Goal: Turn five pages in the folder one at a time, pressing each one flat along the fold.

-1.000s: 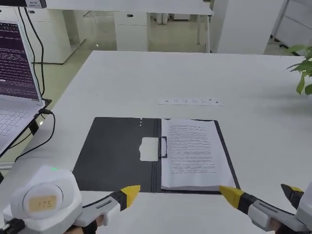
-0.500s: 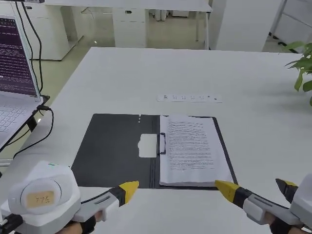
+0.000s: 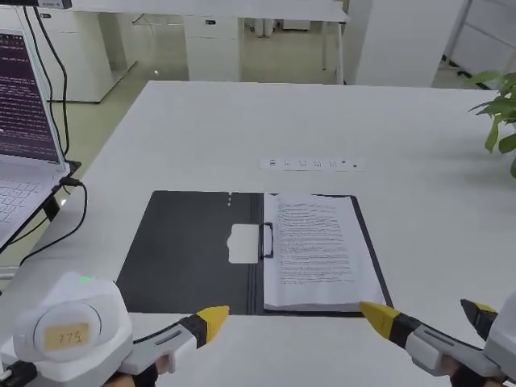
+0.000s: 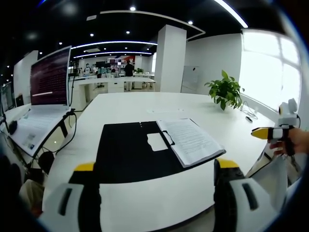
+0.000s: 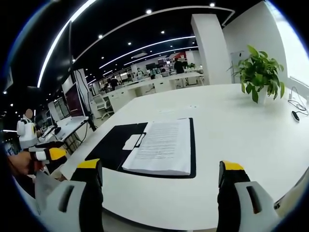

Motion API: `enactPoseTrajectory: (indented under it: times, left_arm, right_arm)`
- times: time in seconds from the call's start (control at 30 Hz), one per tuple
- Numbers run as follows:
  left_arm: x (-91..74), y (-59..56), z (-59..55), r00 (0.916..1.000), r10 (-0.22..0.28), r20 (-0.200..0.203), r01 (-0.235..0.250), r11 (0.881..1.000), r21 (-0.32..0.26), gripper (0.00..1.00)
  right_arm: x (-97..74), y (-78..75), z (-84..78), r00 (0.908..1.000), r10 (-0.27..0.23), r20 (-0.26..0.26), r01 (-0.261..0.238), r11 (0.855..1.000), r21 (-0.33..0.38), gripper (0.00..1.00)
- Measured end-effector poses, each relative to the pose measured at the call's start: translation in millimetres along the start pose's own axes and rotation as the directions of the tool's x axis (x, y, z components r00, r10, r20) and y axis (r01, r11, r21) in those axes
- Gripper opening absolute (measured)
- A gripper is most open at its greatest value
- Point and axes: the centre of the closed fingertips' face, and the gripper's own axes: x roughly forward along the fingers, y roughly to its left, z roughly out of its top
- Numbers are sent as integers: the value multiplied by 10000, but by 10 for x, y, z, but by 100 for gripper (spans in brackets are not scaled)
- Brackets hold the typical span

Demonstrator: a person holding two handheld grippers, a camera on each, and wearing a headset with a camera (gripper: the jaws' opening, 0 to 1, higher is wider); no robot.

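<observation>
Two yellow-tipped tools hover over the near edge of the white table (image 3: 322,121): the left gripper (image 4: 155,166) and the right gripper (image 5: 160,165), each with jaws spread wide and holding nothing. Just ahead of them and between them, the black open folder (image 3: 189,250) lies flat, with its stack of printed white pages (image 3: 318,250) on the half nearer the right gripper. Beyond the folder sits a thin white strip (image 3: 310,164). An open laptop (image 3: 24,121) stands well out past the left gripper.
</observation>
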Motion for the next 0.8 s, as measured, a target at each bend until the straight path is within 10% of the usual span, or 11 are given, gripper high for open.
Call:
enactPoseTrajectory:
  times: [0.8]
  left_arm:
    - [43,-21,36,9999,-103,33,102,9999,118,99]
  right_arm:
    - [11,-3,6,10000,-32,-18,32,10000,-16,100]
